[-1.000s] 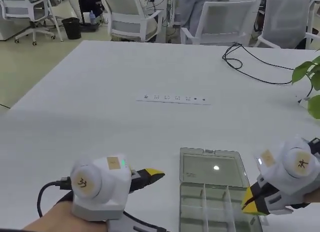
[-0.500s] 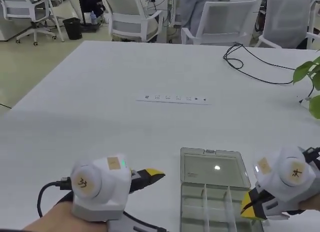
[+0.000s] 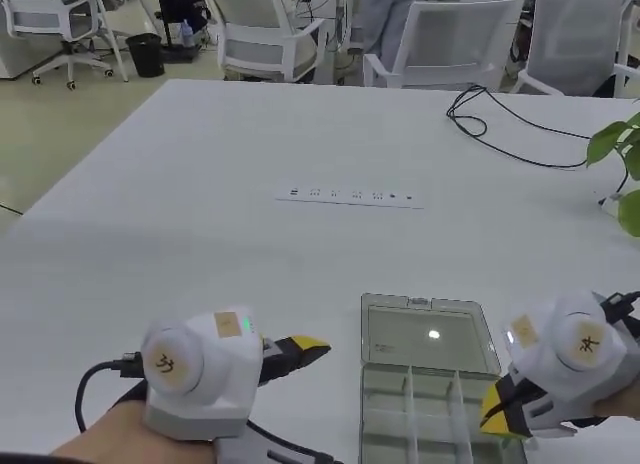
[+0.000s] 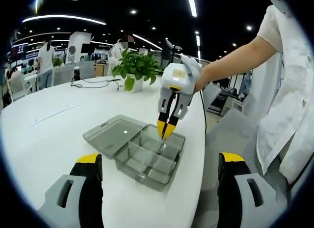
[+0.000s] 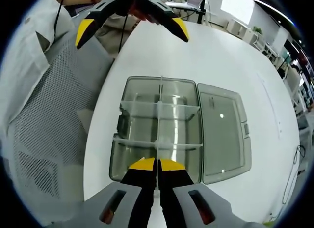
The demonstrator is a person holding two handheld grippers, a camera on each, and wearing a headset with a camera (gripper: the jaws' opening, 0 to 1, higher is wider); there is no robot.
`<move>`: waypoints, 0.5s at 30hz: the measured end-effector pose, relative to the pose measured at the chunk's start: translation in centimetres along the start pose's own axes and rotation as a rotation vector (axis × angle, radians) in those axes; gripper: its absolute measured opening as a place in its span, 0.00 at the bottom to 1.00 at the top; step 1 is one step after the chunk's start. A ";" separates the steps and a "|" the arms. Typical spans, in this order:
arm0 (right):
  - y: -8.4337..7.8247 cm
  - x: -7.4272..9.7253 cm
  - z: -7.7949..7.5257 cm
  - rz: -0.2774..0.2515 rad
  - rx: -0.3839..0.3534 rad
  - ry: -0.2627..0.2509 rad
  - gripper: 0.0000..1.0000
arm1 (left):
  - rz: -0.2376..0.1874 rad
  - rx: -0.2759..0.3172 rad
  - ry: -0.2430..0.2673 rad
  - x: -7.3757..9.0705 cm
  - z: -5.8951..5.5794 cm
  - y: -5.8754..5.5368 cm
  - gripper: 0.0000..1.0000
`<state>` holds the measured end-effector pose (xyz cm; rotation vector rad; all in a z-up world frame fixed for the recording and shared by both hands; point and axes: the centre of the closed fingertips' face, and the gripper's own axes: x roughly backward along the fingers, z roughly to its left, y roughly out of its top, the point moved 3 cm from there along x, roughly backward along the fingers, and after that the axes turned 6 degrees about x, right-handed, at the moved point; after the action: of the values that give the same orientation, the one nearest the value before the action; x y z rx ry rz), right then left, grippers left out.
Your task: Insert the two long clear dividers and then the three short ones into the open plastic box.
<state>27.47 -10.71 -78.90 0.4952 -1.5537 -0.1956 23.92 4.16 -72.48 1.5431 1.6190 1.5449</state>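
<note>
My right gripper (image 5: 157, 165) hangs over the outer row of compartments of the open box (image 5: 140, 122), with its yellow-tipped jaws pressed together. A thin clear edge runs from the tips to the nearer long divider, and I cannot tell whether the jaws pinch it. My left gripper (image 3: 298, 348) sits off to the box's left, apart from it, with its jaws spread wide and nothing between them.

Each gripper housing carries a round tan disc (image 3: 165, 365) with a dark mark (a character of some kind, but I cannot read it). The markings on the white power strip (image 3: 350, 196) farther up the table (image 3: 200, 204) are too small to read.

A black cable (image 3: 500, 124) loops at the table's far right, near a green plant (image 3: 620, 154), and office chairs (image 3: 265, 29) stand beyond the far edge. In the head view the right gripper's housing covers the box's near right corner.

The box lies on the table just in front of me, with its lid (image 5: 223, 132) folded flat on the far side. Two long dividers (image 5: 159, 104) stand upright in it, running toward the hinge. Short pieces (image 5: 158, 125) cross them along the middle, parallel to the hinge.
</note>
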 end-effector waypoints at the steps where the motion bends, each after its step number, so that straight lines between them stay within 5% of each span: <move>1: 0.0 0.0 0.0 0.002 0.002 0.000 0.03 | -0.002 0.002 0.000 0.0 0.0 0.0 1.00; 15: 0.4 0.7 -0.2 0.020 0.012 0.018 0.03 | -0.007 0.002 0.000 0.0 -0.2 0.1 1.00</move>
<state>27.61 -10.65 -78.09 0.4897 -1.5425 -0.1659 23.75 4.04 -72.31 1.5371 1.6246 1.5407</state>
